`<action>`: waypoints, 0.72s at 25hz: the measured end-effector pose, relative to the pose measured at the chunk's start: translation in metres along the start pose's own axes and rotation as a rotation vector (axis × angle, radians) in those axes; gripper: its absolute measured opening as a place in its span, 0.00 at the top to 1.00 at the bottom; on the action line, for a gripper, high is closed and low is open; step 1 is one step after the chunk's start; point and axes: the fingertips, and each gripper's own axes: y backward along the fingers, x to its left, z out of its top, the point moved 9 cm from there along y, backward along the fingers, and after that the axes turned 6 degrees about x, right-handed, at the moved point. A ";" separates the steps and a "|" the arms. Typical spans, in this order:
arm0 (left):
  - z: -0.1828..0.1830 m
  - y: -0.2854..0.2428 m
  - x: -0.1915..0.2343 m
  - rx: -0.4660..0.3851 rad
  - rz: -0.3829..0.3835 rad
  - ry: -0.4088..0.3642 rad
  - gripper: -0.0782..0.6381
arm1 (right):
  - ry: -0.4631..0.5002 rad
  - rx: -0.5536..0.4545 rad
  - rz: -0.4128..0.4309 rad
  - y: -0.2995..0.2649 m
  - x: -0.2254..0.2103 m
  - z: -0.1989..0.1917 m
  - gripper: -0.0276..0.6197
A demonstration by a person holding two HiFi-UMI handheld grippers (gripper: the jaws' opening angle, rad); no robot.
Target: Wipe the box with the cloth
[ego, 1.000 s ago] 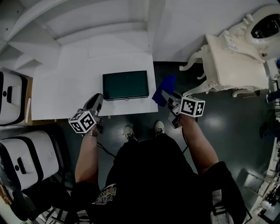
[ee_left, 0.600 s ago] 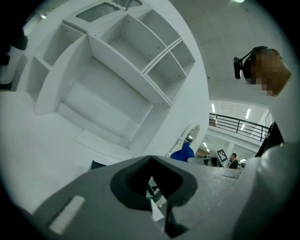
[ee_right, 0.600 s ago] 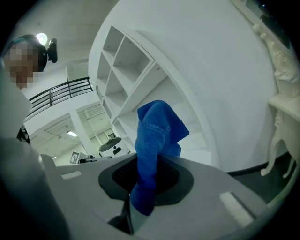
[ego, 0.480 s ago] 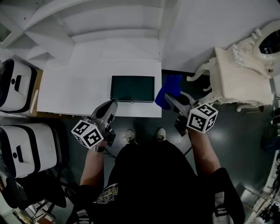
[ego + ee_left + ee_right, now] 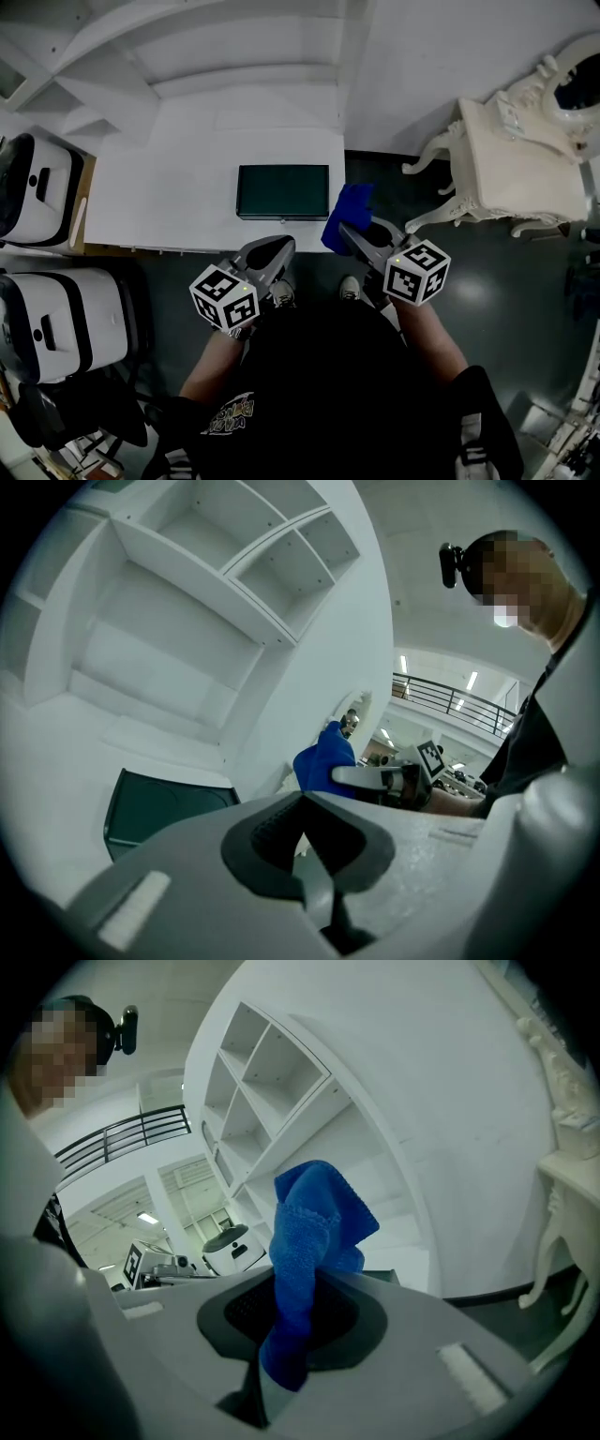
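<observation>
The box (image 5: 283, 191), dark green and closed, sits flat near the front edge of the white table (image 5: 159, 202), square to the person, so its top is easy to reach. The right gripper (image 5: 351, 232) hangs just off the table's right front corner, jaws pinched tight on the blue cloth (image 5: 348, 212). It grips the cloth at one end, so most of it stands free beyond the jaws as a wiping pad. The cloth is beside the box, not touching it. The left gripper (image 5: 273, 253) hovers in front of the table edge, jaws closed together on nothing, perhaps ready to steady the box, though that is a guess. Wiping has not begun.
</observation>
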 end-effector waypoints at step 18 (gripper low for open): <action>-0.029 -0.019 -0.031 0.094 -0.049 -0.006 0.89 | -0.051 0.047 0.001 0.006 0.017 -0.040 0.82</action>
